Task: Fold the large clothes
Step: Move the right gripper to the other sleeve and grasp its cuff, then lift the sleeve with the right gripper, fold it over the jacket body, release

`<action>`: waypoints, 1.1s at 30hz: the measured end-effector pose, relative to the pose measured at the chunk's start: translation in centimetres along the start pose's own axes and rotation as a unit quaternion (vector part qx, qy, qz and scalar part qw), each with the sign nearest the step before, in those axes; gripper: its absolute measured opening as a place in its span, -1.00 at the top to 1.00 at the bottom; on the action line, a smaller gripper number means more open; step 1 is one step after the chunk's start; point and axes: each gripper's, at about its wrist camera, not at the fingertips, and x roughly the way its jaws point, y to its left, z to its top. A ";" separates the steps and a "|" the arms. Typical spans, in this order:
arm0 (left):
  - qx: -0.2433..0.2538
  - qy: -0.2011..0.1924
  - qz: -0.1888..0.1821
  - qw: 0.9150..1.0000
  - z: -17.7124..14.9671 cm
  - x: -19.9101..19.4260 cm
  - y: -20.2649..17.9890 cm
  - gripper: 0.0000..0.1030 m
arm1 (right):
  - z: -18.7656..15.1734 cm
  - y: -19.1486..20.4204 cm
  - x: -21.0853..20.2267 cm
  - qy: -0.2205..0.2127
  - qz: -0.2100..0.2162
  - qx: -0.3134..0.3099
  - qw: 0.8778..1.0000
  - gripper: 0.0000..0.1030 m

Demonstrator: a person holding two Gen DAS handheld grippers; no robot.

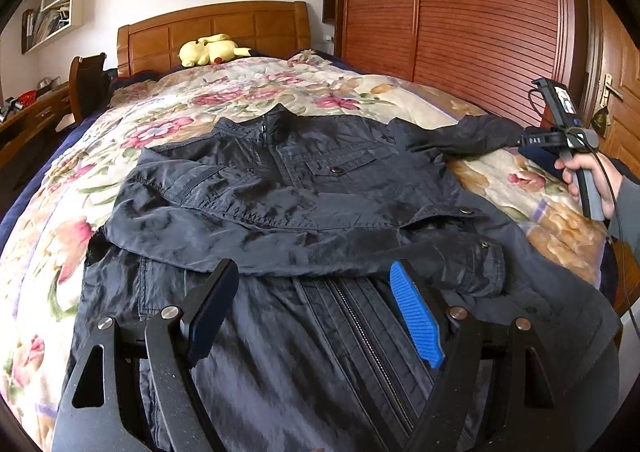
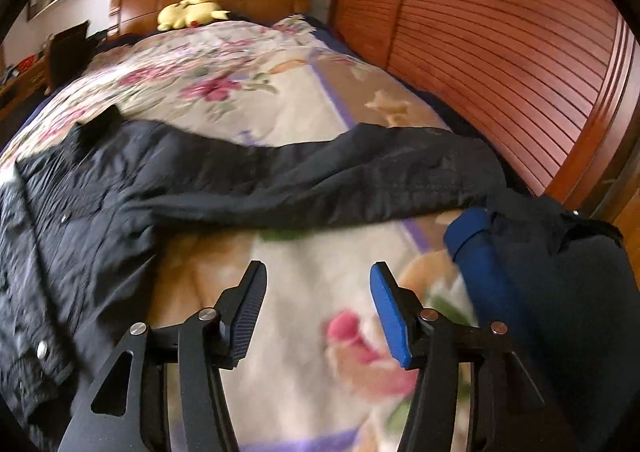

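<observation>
A dark navy jacket [image 1: 304, 187] lies face up on the floral bedspread [image 1: 240, 91], collar toward the headboard. Its left sleeve is folded across the chest, cuff [image 1: 484, 260] at the right. Its right sleeve [image 2: 320, 179] stretches out toward the bed's right edge. My left gripper [image 1: 316, 292] is open and empty, just above the jacket's lower front by the zipper. My right gripper [image 2: 318, 292] is open and empty over bare bedspread [image 2: 320, 272], just short of the outstretched sleeve. It also shows in the left wrist view [image 1: 532, 141], held by a hand at the sleeve's end.
A yellow plush toy [image 1: 210, 49] lies by the wooden headboard [image 1: 216, 27]. A slatted wooden wardrobe [image 1: 460, 19] runs along the bed's right side. A chair [image 1: 86, 83] and desk stand at the left. A dark blue garment [image 2: 520, 272] lies at the bed's right edge.
</observation>
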 end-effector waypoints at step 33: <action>-0.002 0.028 0.014 1.000 -0.1 1.3 1.2 -0.54 | 3.3 -2.9 12.0 0.032 0.060 0.145 0.987 0.73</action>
